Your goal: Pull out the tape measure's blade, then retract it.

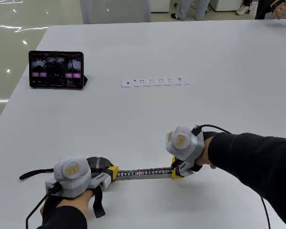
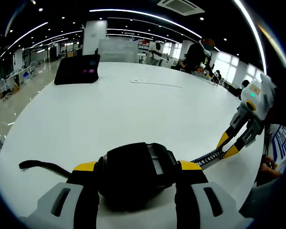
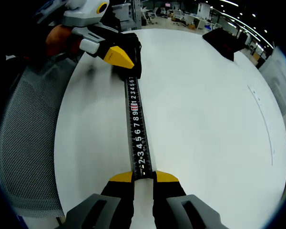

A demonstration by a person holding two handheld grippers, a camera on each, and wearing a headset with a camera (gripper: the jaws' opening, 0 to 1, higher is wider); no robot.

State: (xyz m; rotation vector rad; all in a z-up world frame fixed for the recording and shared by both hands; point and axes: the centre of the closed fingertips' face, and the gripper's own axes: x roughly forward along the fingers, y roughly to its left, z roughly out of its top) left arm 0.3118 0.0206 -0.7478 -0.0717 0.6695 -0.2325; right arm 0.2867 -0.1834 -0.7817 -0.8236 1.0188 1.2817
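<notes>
Tape measure (image 2: 133, 171) is clamped by its case between the left tongs (image 2: 138, 166), near the front edge of the white surface (image 1: 181, 52). Its blade (image 3: 136, 129), lying flat, is pinched at the tip by the right tongs (image 3: 144, 177); its numerals are legible in the right gripper view. A tablet (image 1: 56, 69) and power strip (image 1: 155, 81) are seen well beyond. Both tongs are held low, pointed toward each other.

Two grippers (image 1: 113, 172) (image 1: 175, 172), one tape measure (image 1: 99, 164) — one tablet (image 1: 56, 69)

Open-plan lab/office: lrg white table (image 1: 219, 62), strip lights (image 2: 133, 10) overhead, glossy floor (image 1: 19, 33), ppl (image 2: 200, 52) behind.
</notes>
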